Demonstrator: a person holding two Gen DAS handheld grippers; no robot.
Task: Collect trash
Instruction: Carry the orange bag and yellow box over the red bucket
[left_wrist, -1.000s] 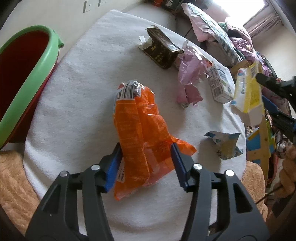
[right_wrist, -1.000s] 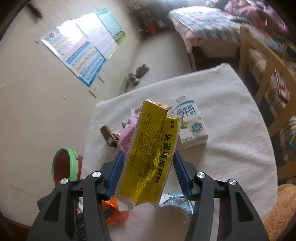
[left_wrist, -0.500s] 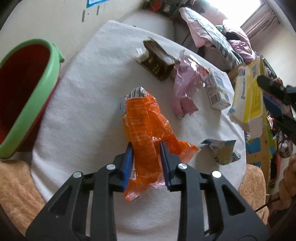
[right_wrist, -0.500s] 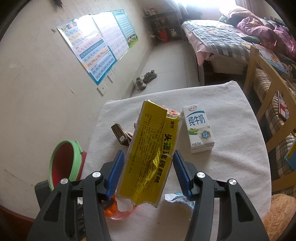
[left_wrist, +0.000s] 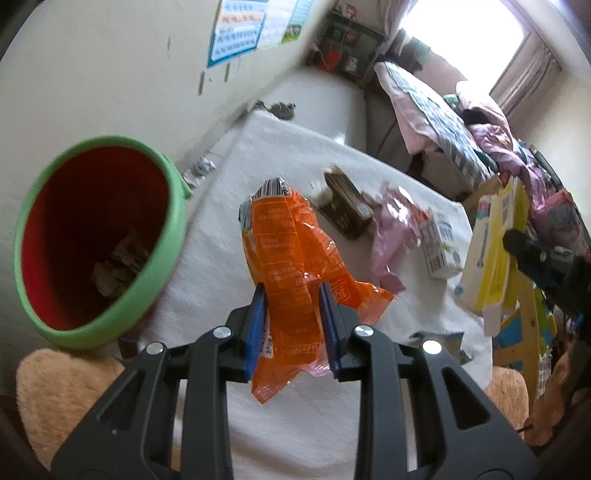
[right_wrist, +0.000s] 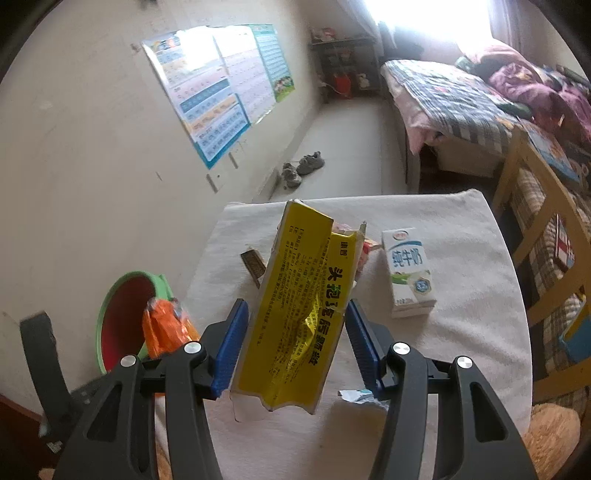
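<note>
My left gripper (left_wrist: 291, 299) is shut on an orange snack wrapper (left_wrist: 291, 251) and holds it lifted above the white cloth-covered table (left_wrist: 288, 147), just right of the red bin with a green rim (left_wrist: 92, 243). The wrapper also shows in the right wrist view (right_wrist: 162, 328) beside the bin (right_wrist: 122, 317). My right gripper (right_wrist: 293, 325) is shut on a flattened yellow carton (right_wrist: 299, 314), held above the table; it also shows in the left wrist view (left_wrist: 491, 251).
On the table lie a brown box (left_wrist: 343, 206), a pink wrapper (left_wrist: 391, 232), a white milk carton (right_wrist: 408, 273) and a torn blue-white wrapper (left_wrist: 439, 341). The bin holds some crumpled trash (left_wrist: 118, 266). A wooden chair (right_wrist: 535, 236) and a bed (right_wrist: 443, 107) stand beyond the table.
My left gripper closed on the orange wrapper, lifted it off the table and swung toward the bin. My right gripper rose slightly, still holding the yellow carton.
</note>
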